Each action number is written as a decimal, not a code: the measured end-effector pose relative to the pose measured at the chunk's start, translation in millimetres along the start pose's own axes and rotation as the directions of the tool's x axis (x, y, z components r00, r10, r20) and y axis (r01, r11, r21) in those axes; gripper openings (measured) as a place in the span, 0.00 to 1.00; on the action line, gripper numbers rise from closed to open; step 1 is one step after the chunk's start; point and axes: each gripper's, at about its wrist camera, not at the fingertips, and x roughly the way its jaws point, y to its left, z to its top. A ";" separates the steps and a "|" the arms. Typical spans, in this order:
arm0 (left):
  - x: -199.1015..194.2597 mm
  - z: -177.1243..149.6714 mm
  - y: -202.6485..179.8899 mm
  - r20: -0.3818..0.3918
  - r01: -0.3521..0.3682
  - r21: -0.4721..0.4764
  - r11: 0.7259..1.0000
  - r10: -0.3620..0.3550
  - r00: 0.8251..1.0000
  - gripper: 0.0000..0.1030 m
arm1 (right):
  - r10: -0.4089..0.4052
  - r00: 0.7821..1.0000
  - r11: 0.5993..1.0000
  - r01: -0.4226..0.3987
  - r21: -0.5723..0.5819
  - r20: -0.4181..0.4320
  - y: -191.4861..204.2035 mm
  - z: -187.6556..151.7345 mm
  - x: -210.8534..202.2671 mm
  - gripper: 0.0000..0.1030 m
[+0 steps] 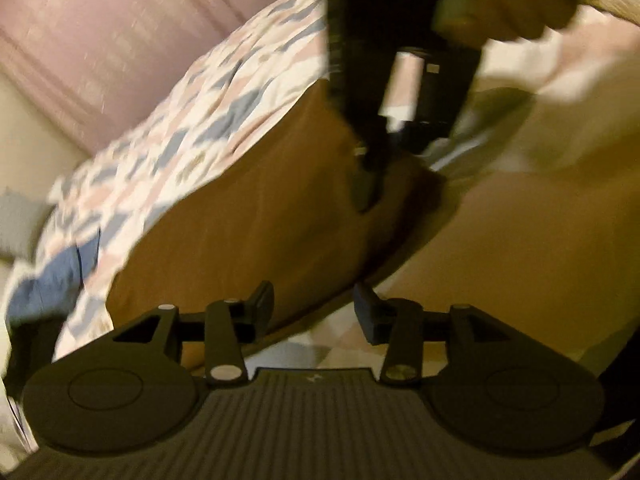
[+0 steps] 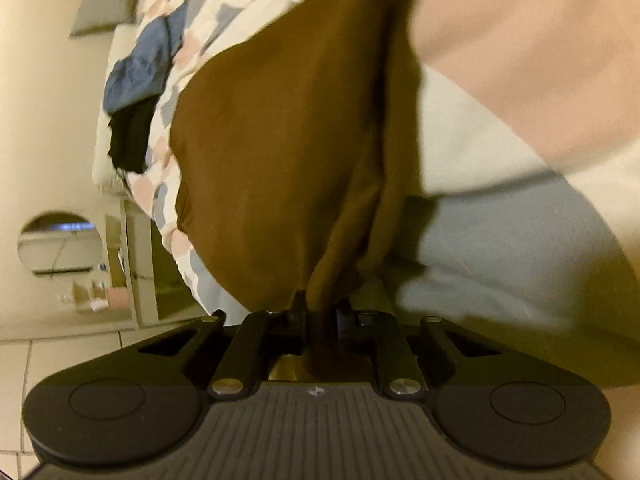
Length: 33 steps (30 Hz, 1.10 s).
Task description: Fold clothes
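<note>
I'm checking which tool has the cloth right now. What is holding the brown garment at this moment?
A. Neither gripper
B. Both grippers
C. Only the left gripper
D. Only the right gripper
D: the right gripper is shut on a bunched fold of the brown fabric garment, while the left gripper is open with nothing between its fingers.

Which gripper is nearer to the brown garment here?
Right. The right gripper is shut on a bunched fold of the brown garment. The left gripper is open, fingers apart and gripping nothing, the cloth's edge just beyond them.
</note>
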 end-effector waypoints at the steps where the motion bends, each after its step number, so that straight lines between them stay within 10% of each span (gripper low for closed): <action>1: -0.9 2.4 -3.2 0.015 -0.002 0.022 1.000 0.002 1.000 0.40 | 0.000 1.000 1.000 0.000 -0.001 -0.003 3.6 0.7 -1.3 0.15; 10: 25.5 8.3 -25.7 0.051 -0.087 0.147 0.985 0.080 0.995 0.56 | 0.086 0.996 0.996 -0.086 -0.007 0.002 23.7 5.6 -19.3 0.15; 14: 53.2 8.0 -28.2 0.025 -0.160 0.147 0.976 0.158 0.987 0.09 | 0.066 0.997 0.994 -0.069 -0.084 -0.044 22.4 9.5 -26.7 0.20; 17: 57.7 5.2 -22.8 0.007 -0.139 0.109 0.984 0.139 0.990 0.09 | -0.050 0.997 0.953 0.031 -0.303 -0.056 30.3 17.2 -43.5 0.42; 19: 56.8 4.5 -20.8 0.002 -0.134 0.082 0.988 0.134 0.991 0.09 | -0.212 0.974 0.777 0.219 -0.591 0.082 45.4 20.1 -61.6 0.44; 21: 58.2 3.4 -21.1 0.001 -0.134 0.079 0.988 0.135 0.991 0.09 | -0.321 0.895 0.353 0.416 -0.838 0.309 51.6 10.1 -60.0 0.45; 23: 60.7 2.5 -23.3 -0.001 -0.138 0.077 0.987 0.138 0.990 0.09 | -0.284 0.799 -0.194 0.493 -0.848 0.530 45.9 -3.9 -50.9 0.48; 26: 58.6 1.8 -26.3 0.002 -0.147 0.074 0.986 0.147 0.989 0.11 | -0.126 0.809 -0.697 0.339 -0.632 0.574 2.9 -13.9 -33.4 0.65; 31: 53.2 -0.5 -31.0 0.008 -0.171 0.067 0.983 0.170 0.985 0.12 | -0.064 0.856 -0.886 0.188 -0.424 0.513 -28.8 -4.4 -12.0 0.62; 33: 51.8 -1.4 -31.5 0.017 -0.160 0.054 0.986 0.159 0.987 0.08 | -0.107 0.863 -0.902 0.125 -0.413 0.494 -23.6 -3.4 -7.8 0.20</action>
